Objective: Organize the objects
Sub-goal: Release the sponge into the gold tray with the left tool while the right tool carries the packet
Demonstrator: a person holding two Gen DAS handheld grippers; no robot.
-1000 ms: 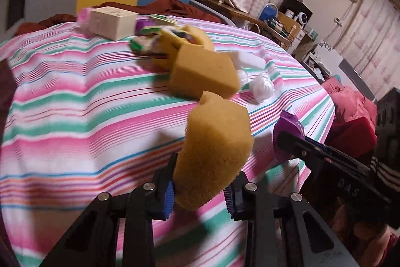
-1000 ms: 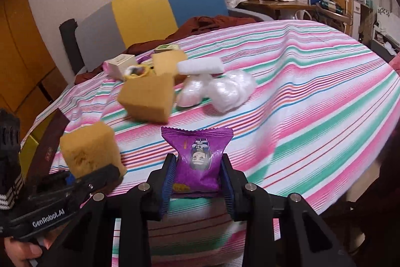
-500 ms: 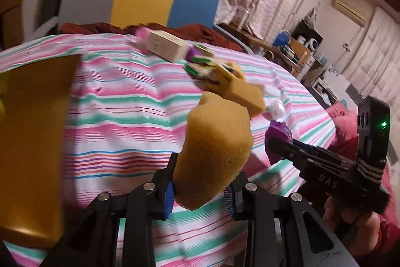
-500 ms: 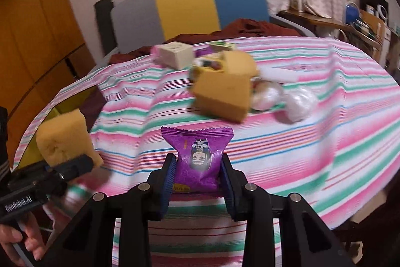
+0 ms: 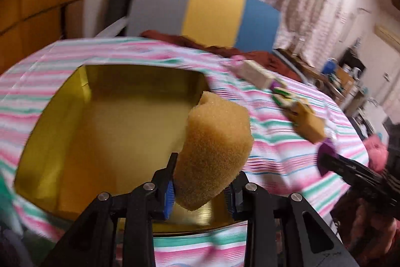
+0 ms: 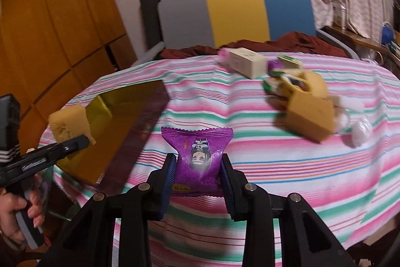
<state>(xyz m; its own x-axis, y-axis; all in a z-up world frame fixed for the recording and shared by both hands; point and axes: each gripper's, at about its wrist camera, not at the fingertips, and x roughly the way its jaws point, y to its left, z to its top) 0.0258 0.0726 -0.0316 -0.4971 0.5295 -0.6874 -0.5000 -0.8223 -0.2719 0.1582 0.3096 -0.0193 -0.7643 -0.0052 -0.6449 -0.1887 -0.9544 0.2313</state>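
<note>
Just ahead of and below the left gripper [image 5: 200,192], whose jaws pinch a yellow sponge [image 5: 215,157] upright, lies the open gold box [image 5: 75,142]. Farther right, the right gripper [image 6: 197,182] clamps a purple snack packet [image 6: 197,154], so the left is nearer.

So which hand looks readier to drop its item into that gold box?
Left, probably: its sponge already hangs over the open gold box, while the right's purple packet sits beside it over the tablecloth.
</note>
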